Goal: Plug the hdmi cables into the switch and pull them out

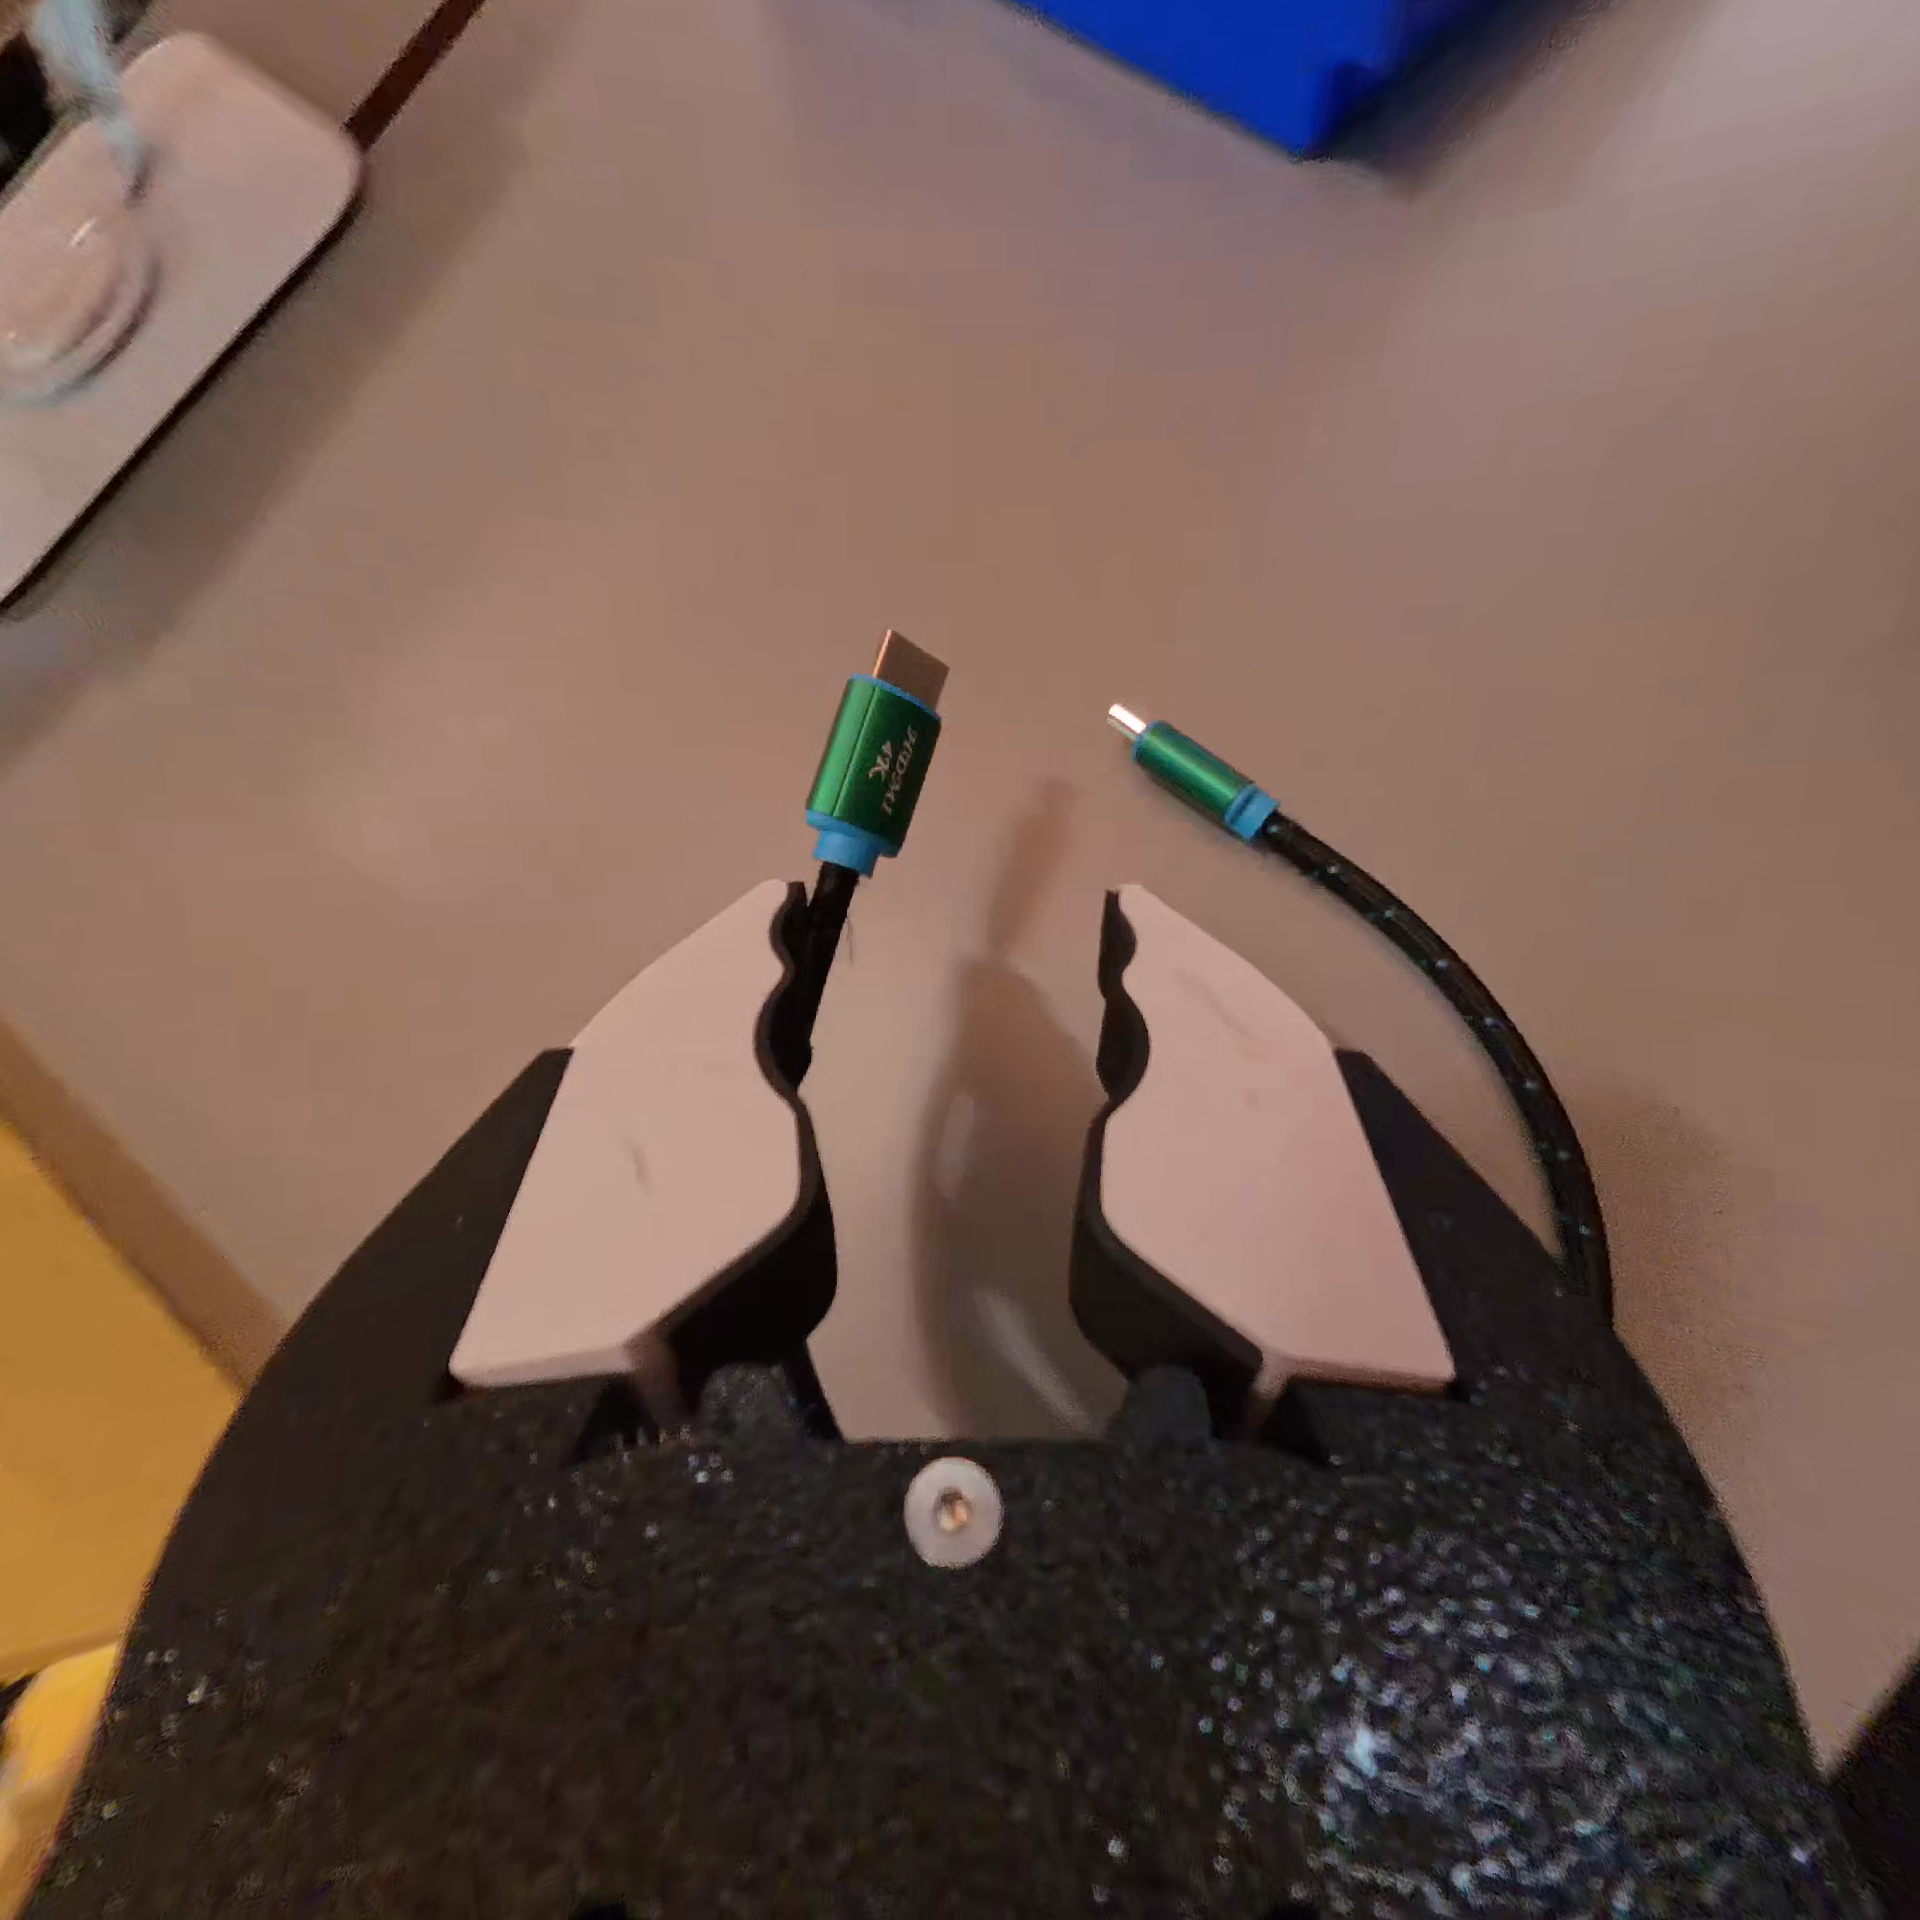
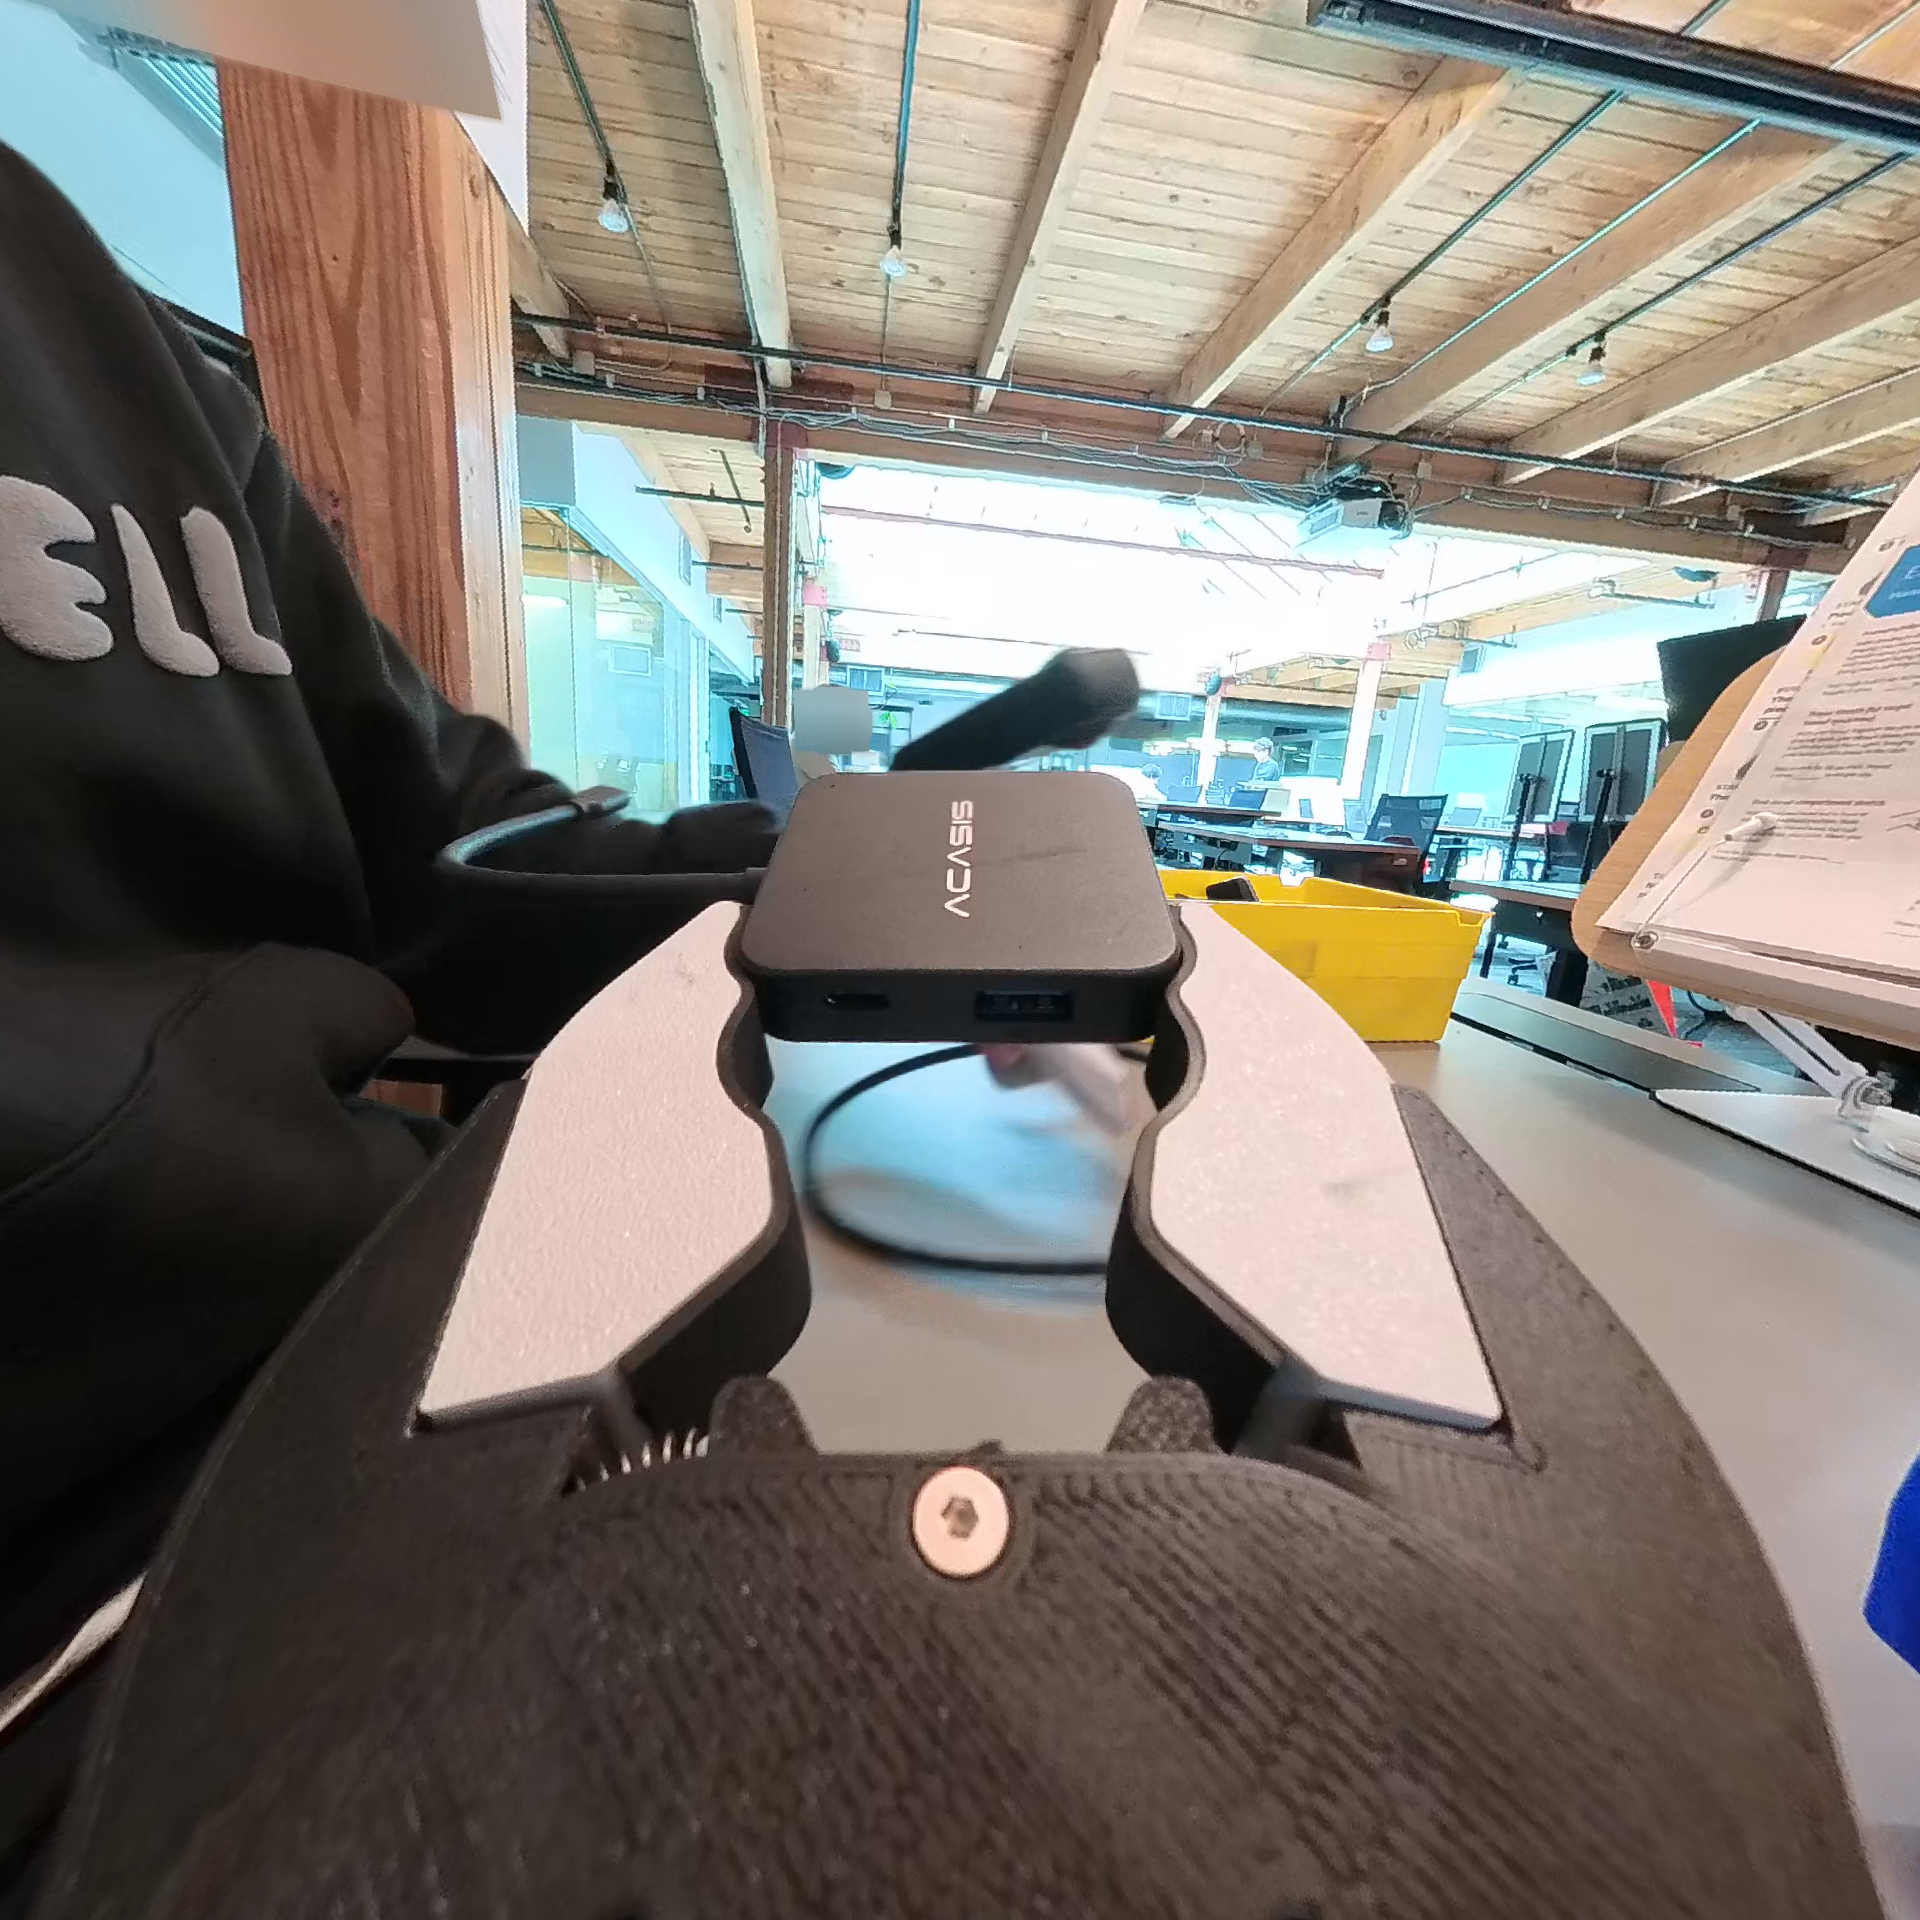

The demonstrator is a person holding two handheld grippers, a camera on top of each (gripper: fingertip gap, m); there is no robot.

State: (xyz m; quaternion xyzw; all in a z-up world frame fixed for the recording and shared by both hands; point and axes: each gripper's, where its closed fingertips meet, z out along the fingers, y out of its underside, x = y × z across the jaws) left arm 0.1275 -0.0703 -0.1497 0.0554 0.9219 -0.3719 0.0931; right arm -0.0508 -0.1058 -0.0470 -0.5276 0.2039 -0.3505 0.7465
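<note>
In the left wrist view two green HDMI plugs with black braided cables lie on the grey table (image 1: 1143,468). One plug (image 1: 875,756) sits just ahead of my left finger (image 1: 665,1122), its cable running along that finger's inner edge. The other plug (image 1: 1195,774) lies ahead of the right finger, its cable curving off to the right. My left gripper (image 1: 948,899) is open and holds nothing. My right gripper (image 2: 961,935) is shut on a black switch box (image 2: 935,873), held level above the table with its ports facing the camera.
A blue box (image 1: 1299,62) stands at the far right and a grey base with a glass piece (image 1: 156,260) at the far left. In the right wrist view there are a person's black sleeve (image 2: 208,831), a yellow bin (image 2: 1340,956), a document stand (image 2: 1766,779) and a looped black cable (image 2: 831,1205).
</note>
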